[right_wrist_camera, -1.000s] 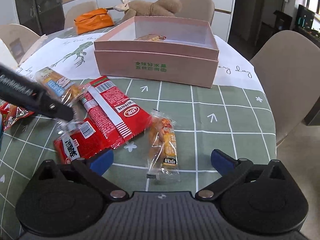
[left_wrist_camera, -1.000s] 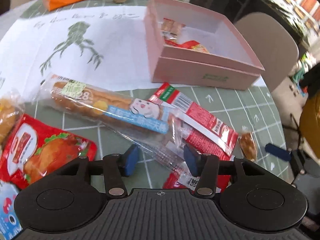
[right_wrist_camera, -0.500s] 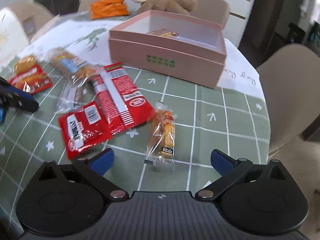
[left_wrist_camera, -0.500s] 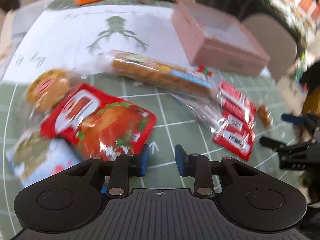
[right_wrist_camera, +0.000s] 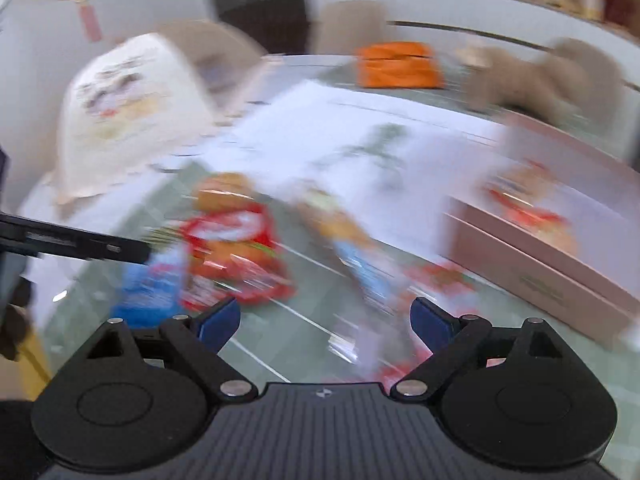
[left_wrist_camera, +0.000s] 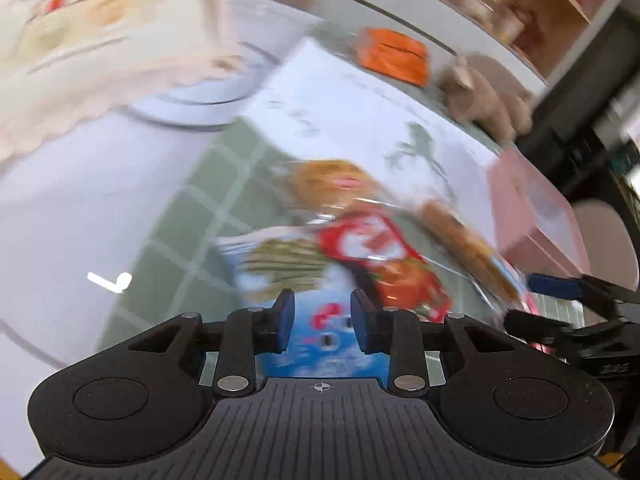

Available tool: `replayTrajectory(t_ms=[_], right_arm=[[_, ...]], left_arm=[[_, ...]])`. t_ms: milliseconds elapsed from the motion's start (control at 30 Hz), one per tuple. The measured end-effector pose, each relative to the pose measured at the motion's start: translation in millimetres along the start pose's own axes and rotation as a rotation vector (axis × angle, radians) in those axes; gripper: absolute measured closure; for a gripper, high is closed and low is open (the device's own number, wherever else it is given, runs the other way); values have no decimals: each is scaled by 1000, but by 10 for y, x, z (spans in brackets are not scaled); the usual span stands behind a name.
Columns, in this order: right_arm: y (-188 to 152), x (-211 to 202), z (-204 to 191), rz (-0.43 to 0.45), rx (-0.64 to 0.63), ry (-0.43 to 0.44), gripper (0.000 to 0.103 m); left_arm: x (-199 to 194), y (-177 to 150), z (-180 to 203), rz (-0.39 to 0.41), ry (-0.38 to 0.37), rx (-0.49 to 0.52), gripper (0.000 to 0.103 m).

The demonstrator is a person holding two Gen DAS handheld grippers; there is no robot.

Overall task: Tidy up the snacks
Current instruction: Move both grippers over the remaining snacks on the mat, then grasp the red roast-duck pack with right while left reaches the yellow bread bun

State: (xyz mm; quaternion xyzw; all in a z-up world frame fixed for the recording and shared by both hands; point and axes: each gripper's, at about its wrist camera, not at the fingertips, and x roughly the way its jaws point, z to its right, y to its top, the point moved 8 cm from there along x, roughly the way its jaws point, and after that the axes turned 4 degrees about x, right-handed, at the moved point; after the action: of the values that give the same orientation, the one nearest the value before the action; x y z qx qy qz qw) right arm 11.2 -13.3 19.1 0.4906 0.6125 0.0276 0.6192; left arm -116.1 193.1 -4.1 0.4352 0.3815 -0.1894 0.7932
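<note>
Orange bag and brown plush toy at the table's far edge; white paper sheet with green drawing; beige chair.

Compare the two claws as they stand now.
The left claw has its blue pads close together; the right claw has its pads spread wide. The left points over a blue packet, the right over bare green tablecloth. Neither grips anything.
</note>
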Motion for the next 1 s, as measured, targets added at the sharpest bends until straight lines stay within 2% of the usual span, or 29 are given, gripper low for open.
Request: replayTrajectory(t_ms=[133,200,267,333,400,500,567,600,633,733,800,867,1000], right_arm=[[179,582,-467,-35,-90,42,10],[194,865,-599,-54,-141,13,10],[144,1090,-637,-75,-223,-57,10],[100,1140,-562,-102,-197,-51,10],[104,1050,-477,-125,-145,-22,22],[73,805,-308,-154,-49,66,33],[16,611,-179,-158,-3,74,44],[-32,507,-106,-162,23,75,59],[-91,381,-42,-163,53,81,68],[-177,63,161,-136,172,122,70],[-224,-129,349,-96,265,116,71],[-257,-290,537,-38,327,76,73],[-354,-528,822,34,337,-90,71]], left_arm=[[-100,-60,-156,15,28,-33,69],[-141,-102,-214,16,26,-48,69],[-133,-121,-218,17,18,-55,69],[-113,-142,-192,14,5,-52,69],[-71,-151,-158,4,-10,-50,69],[38,-121,-9,-13,-49,-17,69],[104,-96,141,-23,-77,20,69],[141,-82,222,-30,-91,41,69],[177,-70,309,-36,-106,61,69],[266,-29,548,-50,-140,123,69],[327,12,704,-57,-156,171,69],[377,43,841,-63,-171,209,69],[465,26,1072,-92,-199,275,69]])
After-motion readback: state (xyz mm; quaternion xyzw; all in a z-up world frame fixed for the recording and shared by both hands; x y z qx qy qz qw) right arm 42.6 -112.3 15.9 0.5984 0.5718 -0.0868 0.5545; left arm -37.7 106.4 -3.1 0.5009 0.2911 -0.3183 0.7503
